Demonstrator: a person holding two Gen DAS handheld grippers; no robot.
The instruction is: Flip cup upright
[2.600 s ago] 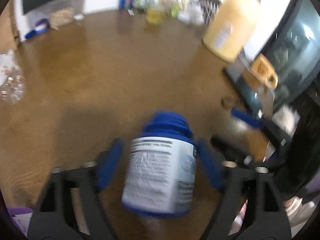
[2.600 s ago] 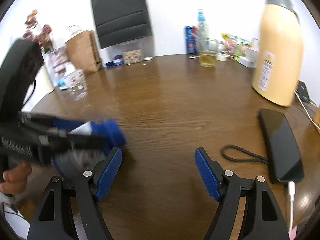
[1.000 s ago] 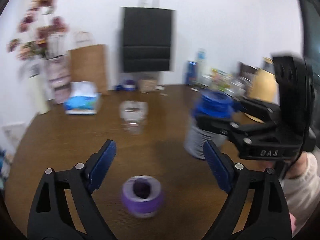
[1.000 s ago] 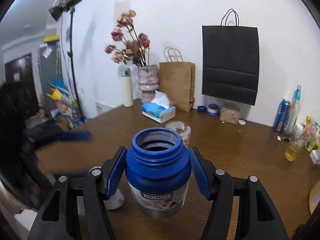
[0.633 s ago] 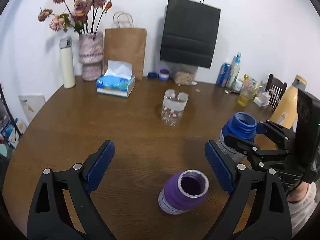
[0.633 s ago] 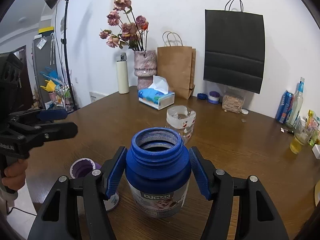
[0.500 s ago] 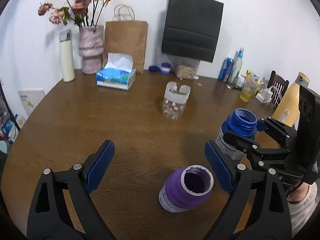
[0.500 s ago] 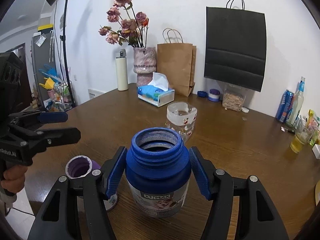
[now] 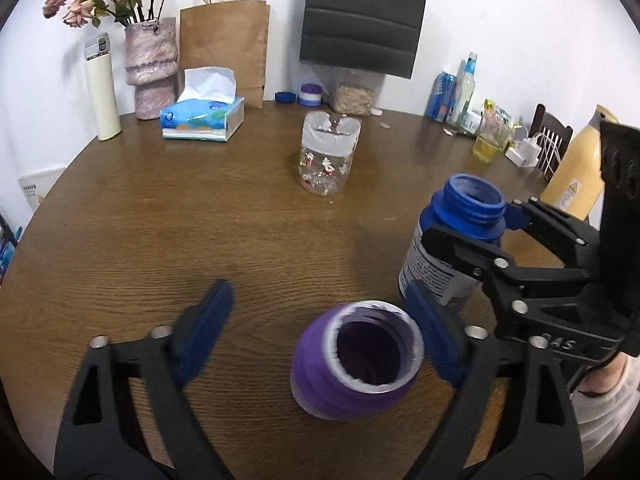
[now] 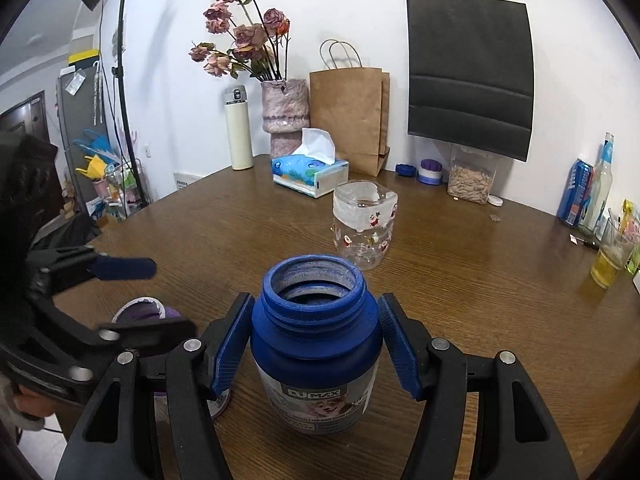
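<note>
A blue open-mouthed jar (image 10: 316, 344) with a white label stands upright on the brown table, between the blue pads of my right gripper (image 10: 316, 350); the pads sit at its shoulders, and a slight gap shows on each side. It also shows in the left wrist view (image 9: 452, 248). A purple jar (image 9: 356, 360) stands upright, mouth up, between the jaws of my open left gripper (image 9: 320, 336), close to the right pad. In the right wrist view the purple jar (image 10: 140, 310) is partly hidden behind the left gripper.
A clear plastic cup (image 9: 329, 158) with a printed band stands mid-table. A tissue box (image 9: 203, 120), vase (image 9: 151, 68), white flask (image 9: 102, 88), paper bags, cans and a glass of yellow drink (image 10: 610, 258) line the far edge. A yellow thermos (image 9: 576, 172) stands at right.
My left gripper has moved forward and down so the purple jar now sits between its jaws. The right gripper's pads look slightly wider around the blue jar.
</note>
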